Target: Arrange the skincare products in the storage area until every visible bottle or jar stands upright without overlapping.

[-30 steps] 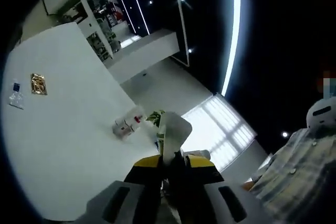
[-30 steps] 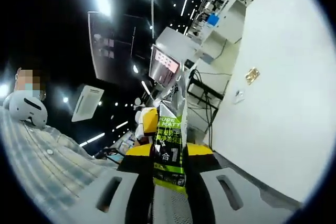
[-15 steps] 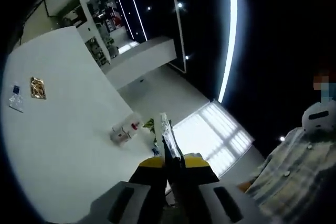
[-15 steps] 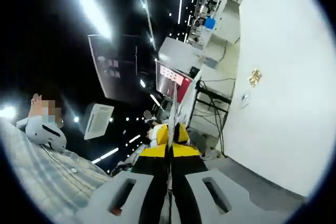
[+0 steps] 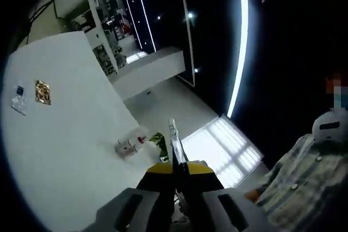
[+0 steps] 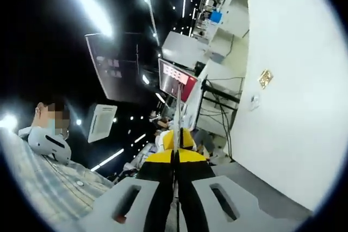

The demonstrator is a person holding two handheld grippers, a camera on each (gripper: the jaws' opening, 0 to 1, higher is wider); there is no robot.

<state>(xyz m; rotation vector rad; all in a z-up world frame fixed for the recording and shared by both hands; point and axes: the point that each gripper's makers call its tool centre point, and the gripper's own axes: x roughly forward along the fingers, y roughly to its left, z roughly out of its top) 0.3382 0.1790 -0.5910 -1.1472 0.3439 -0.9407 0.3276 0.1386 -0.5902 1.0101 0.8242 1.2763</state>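
Skincare items: a small clear red-capped bottle (image 5: 129,146) lies on the white table (image 5: 65,134) near its edge, beyond the left gripper (image 5: 175,162), clenched on a thin edge-on packet (image 5: 173,139). Right gripper (image 6: 175,158) likewise pinches a thin packet (image 6: 178,118), table (image 6: 293,107) broad rightward.

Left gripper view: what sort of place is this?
Probably a lab or workshop: a white table, shelving crowded with equipment, and long ceiling light strips overhead.

Both views rolled, off the white table (image 5: 65,134), sharing it.
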